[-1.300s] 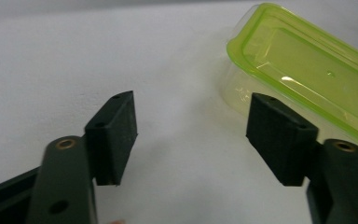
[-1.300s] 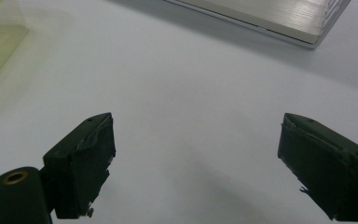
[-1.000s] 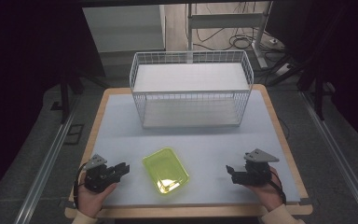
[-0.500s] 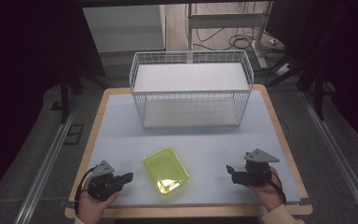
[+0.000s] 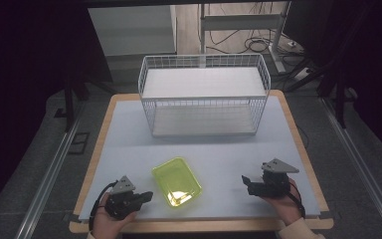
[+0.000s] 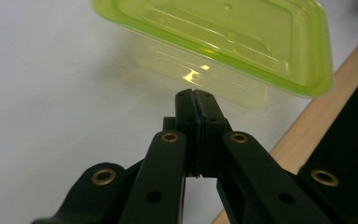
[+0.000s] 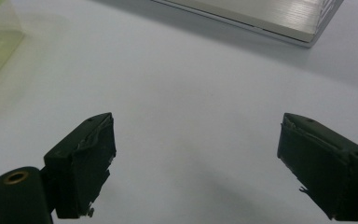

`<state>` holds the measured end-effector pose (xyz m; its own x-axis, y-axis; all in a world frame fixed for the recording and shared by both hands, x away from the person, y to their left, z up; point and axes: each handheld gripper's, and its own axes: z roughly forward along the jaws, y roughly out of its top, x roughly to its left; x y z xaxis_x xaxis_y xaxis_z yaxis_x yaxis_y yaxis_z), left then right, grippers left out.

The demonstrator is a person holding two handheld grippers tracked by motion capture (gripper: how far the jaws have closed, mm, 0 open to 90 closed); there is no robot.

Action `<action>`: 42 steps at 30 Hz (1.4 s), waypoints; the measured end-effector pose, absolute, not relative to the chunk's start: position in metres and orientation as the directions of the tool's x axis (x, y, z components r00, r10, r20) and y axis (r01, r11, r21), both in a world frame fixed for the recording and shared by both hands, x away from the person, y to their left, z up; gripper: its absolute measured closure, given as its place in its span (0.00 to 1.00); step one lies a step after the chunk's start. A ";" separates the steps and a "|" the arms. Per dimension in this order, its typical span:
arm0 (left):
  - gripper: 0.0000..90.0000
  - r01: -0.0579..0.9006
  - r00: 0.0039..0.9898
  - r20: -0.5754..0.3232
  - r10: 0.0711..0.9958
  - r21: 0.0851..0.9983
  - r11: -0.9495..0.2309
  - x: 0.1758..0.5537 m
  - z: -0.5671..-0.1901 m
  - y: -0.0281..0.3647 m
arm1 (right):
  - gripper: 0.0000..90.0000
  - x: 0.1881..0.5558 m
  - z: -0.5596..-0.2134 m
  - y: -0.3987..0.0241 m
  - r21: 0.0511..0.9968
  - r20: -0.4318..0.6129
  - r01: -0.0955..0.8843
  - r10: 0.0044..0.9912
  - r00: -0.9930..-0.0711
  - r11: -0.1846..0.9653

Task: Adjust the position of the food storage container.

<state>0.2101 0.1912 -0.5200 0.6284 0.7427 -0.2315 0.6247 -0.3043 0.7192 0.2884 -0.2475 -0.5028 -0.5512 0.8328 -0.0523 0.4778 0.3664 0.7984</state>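
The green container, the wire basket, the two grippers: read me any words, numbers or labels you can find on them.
None can be read.
Green container: plain translucent plastic with moulded ridges, no lettering.
Wire basket: bare white wire, no label.
Left gripper and right gripper: black jaws with brass rivets, no markings.

You're in a lab/test rig: dark curtains (image 5: 25,74) w/ floor rails (image 5: 45,174), loose cables (image 5: 258,45) behind, wood-edged table (image 5: 288,119), wire basket (image 5: 204,94).
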 end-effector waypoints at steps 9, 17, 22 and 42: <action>1.00 0.612 0.678 -0.234 0.697 0.706 -0.358 0.209 -0.522 0.168 | 0.13 0.288 -0.503 -0.247 0.798 -0.054 0.477 0.832 -0.552 0.368; 1.00 0.595 0.710 -0.221 0.669 0.697 -0.401 0.210 -0.526 0.150 | 0.14 0.288 -0.503 -0.246 0.801 -0.054 0.474 0.834 -0.550 0.365; 1.00 0.587 0.722 -0.225 0.654 0.701 -0.406 0.211 -0.525 0.140 | 0.14 0.288 -0.503 -0.246 0.802 -0.054 0.474 0.834 -0.549 0.363; 1.00 0.545 0.746 -0.175 0.643 0.715 -0.438 0.228 -0.528 0.060 | 0.14 0.288 -0.503 -0.246 0.801 -0.051 0.476 0.833 -0.551 0.364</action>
